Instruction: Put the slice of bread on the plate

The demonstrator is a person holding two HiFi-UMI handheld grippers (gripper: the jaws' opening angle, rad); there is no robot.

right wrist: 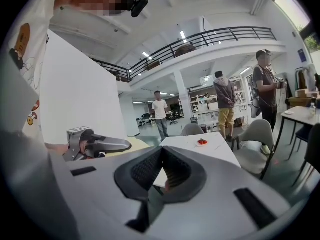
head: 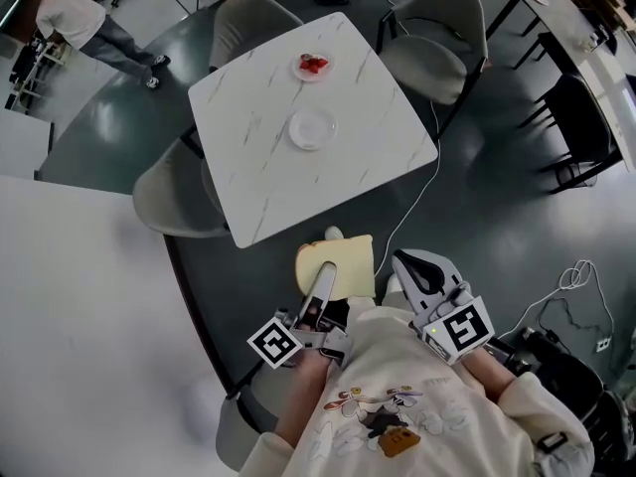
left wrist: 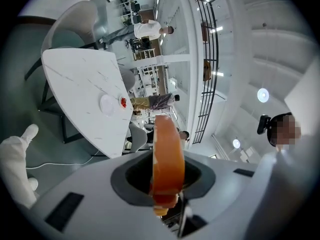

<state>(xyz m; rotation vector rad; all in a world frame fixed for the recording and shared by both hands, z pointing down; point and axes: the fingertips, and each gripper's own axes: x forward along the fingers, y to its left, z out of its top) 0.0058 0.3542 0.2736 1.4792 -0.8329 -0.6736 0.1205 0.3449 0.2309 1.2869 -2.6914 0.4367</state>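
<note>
Bread is the thing in hand: the slice of bread [head: 345, 258] sits at the lower centre of the head view, past the near corner of the table [head: 260, 157] and above the dark floor, well apart from the plate [head: 312, 129]. Its broad face is pale cream and smooth, with a thin tan crust round the rim and one rounded corner at the left. In the left gripper view it stands edge-on as a narrow orange-brown band of crust. The left gripper [head: 325, 284] pinches the slice at its near edge, jaws part-way closed on it, so most of the slice juts out beyond the tips. The right gripper [head: 405, 263] hangs just beside it at the lower right, jaws pressed together with nothing between them. The plate is white and bare, near the middle of the white marbled tabletop in the upper centre; a second plate [head: 301, 72] behind it carries something red.
</note>
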